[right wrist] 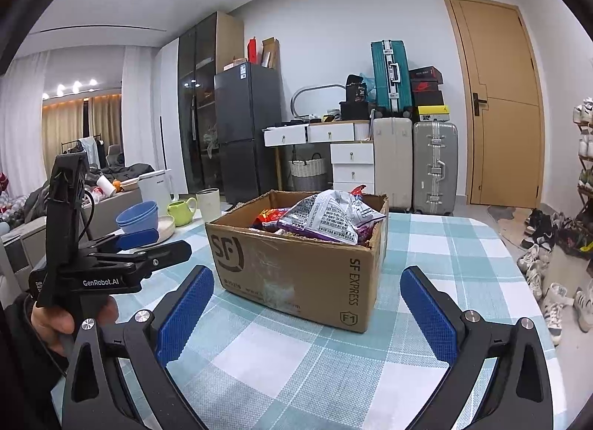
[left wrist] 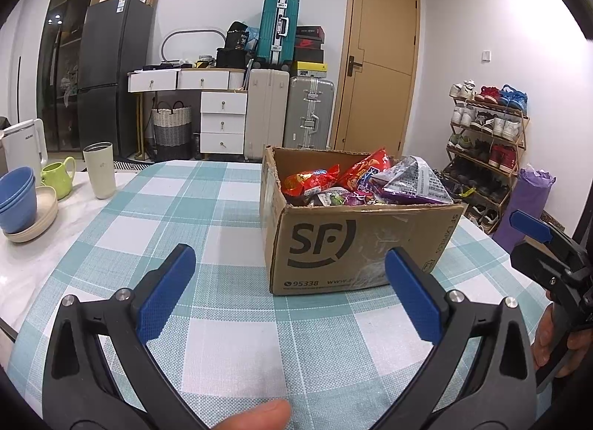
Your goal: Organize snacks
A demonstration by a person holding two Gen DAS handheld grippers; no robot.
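Snacks [left wrist: 355, 181] all piled in cardboard box [left wrist: 355, 241] on far right part of table [left wrist: 207, 215]. No snacks lie loose on cloth. Fits job done, or sorting out of box to come. Left tool [left wrist: 289, 293], right tool [right wrist: 307, 311] both wide open, holding nothing, near side of box.

Both the left gripper [left wrist: 289, 296] and right gripper [right wrist: 307, 311] were black, with blue textured pads, silver screws and white "GenRobot.AI" lettering.
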